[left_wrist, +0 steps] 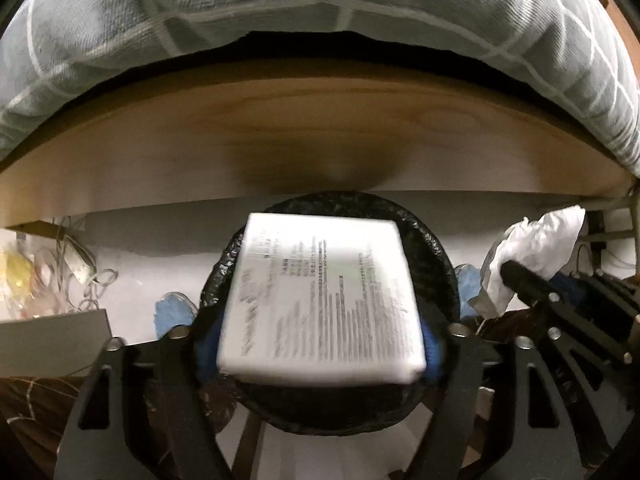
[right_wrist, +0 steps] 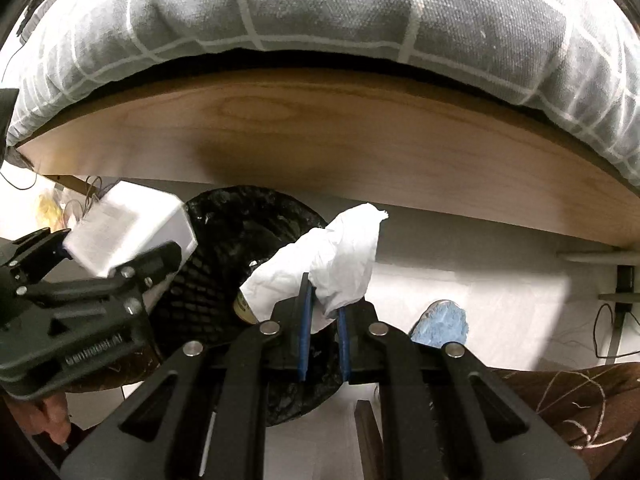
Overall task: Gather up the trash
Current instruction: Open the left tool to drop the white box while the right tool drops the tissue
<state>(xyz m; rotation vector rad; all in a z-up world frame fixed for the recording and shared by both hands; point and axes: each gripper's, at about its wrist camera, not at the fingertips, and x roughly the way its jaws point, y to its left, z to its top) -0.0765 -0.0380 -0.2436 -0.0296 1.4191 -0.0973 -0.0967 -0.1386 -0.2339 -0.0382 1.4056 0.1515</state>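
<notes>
My left gripper (left_wrist: 320, 344) is shut on a white printed box (left_wrist: 320, 300) and holds it right above the open mouth of a black-lined mesh bin (left_wrist: 436, 248). The box also shows in the right wrist view (right_wrist: 132, 232), with the bin (right_wrist: 240, 248) under it. My right gripper (right_wrist: 323, 312) is shut on a crumpled white tissue (right_wrist: 332, 256) just right of the bin's rim. That tissue shows at the right of the left wrist view (left_wrist: 536, 248).
A wooden bed board (left_wrist: 320, 132) with a grey checked duvet (left_wrist: 320, 8) hangs over the bin. Blue slippers (right_wrist: 440, 324) lie on the white floor. Tangled cables (left_wrist: 76, 268) and a grey box (left_wrist: 52, 340) sit at the left.
</notes>
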